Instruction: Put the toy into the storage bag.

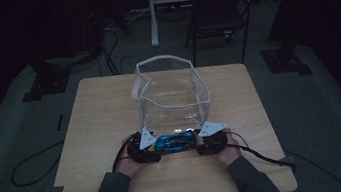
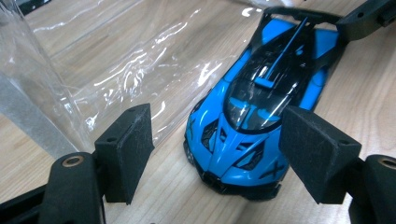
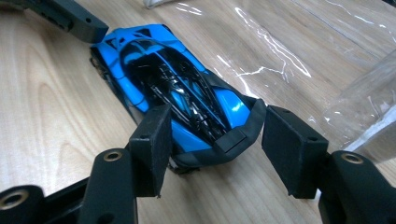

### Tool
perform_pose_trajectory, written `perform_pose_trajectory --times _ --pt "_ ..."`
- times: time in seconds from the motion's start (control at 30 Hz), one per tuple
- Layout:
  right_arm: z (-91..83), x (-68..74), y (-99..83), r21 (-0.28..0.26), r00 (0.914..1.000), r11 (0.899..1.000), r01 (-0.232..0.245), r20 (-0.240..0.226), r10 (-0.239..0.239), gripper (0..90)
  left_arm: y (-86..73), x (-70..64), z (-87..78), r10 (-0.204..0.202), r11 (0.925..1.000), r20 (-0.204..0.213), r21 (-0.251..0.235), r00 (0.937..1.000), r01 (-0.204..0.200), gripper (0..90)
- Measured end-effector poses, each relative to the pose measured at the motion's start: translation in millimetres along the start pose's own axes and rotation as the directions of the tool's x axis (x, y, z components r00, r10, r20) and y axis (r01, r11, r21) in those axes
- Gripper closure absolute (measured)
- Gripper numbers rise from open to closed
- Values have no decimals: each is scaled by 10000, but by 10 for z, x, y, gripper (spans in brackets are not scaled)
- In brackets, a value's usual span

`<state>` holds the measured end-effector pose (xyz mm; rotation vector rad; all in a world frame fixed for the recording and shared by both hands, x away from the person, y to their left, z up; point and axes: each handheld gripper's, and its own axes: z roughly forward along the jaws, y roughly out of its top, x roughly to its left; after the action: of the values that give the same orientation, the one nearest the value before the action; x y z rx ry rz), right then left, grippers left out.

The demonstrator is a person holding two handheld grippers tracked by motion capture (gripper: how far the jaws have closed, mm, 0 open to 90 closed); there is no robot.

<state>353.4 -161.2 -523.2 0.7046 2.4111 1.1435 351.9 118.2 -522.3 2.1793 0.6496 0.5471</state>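
We saw small blue toy car on wooden desk, beside clear plastic bag. Both grippers' fingers spread open, one at each car end.

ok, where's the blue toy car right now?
In the high view the blue toy car sits on the table's near side, between the left hand-held gripper and right hand-held gripper, just before the clear bag.
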Motion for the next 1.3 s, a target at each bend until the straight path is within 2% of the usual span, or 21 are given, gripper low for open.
perform_pose_trajectory --times 0.07,0.13,0.2,0.33,0.43,0.53,0.57,0.6,0.63,0.67,0.73,0.77,0.83,0.87,0.93,0.97,1.0,1.07,1.1,1.23,1.3 --pt "6 -13 8 -56 9999 9999 -117 77 118 425 -2 19 20 -199 9998 82 6 9998 199 264" --pt "11 -22 11 19 9998 9999 -123 166 123 424 -7 26 35 -229 9997 69 100 9997 228 264" --pt "36 -62 -6 149 9988 9991 -404 287 400 425 -28 51 63 -553 9983 74 164 9984 552 265" --pt "6 -72 -44 118 9963 9964 -843 171 841 444 -44 29 38 -631 9979 93 122 9980 630 266" --pt "-28 -78 -68 89 9937 9936 -1122 -14 1122 446 -55 11 25 -789 9969 229 46 9966 788 266" --pt "-37 -86 -88 125 9901 9908 -1348 -387 1352 437 -62 2 25 -815 9966 484 135 9955 809 260" --pt "-29 -76 -98 174 9886 9898 -1414 -503 1421 388 -75 -26 44 -611 9976 438 337 9972 597 260" --pt "50 -17 -129 1146 9976 9913 -644 -169 667 364 -85 -33 60 -521 9977 430 457 9977 501 248" --pt "93 11 -166 1255 9984 9908 -503 -203 532 347 -95 -30 65 -552 9975 483 459 9973 530 241" --pt "96 4 -177 1188 9973 9907 -669 -211 699 350 -99 -28 65 -600 9974 452 420 9972 582 238" --pt "87 2 -169 1192 9980 9912 -579 -183 605 349 -100 -28 59 -580 9976 392 391 9975 564 238" --pt "73 1 -159 1135 9984 9922 -516 -153 537 359 -99 -29 61 -573 9976 468 412 9973 554 238" --pt "84 -30 -178 1334 9966 9887 -677 -366 732 386 -101 -45 78 -451 9981 592 456 9972 424 235" --pt "85 -42 -187 1273 9950 9886 -800 -492 869 399 -103 -69 97 -358 9978 586 581 9976 324 229" --pt "84 -46 -188 1270 9947 9888 -783 -558 859 407 -109 -95 124 -235 9972 560 725 9982 194 227" --pt "84 -40 -184 1269 9952 9892 -729 -550 804 410 -124 -145 167 -199 9961 685 866 9975 139 227" --pt "79 -27 -180 1285 9949 9894 -678 -653 766 485 -117 -154 168 -68 9965 550 836 9985 22 211" --pt "71 -5 -178 1188 9955 9918 -475 -757 567 554 -103 -148 171 25 9960 102 894 9999 -34 213" --pt "74 6 -169 1164 9959 9924 -396 -764 487 573 -102 -132 170 8 9955 105 945 9999 -18 207" --pt "87 30 -113 936 9978 9952 -278 -567 332 587 -92 -128 143 165 9967 -196 797 9997 -149 205" --pt "83 22 -104 746 9978 9966 -352 -527 392 587 -73 -96 109 89 9981 -286 619 9996 -71 205"
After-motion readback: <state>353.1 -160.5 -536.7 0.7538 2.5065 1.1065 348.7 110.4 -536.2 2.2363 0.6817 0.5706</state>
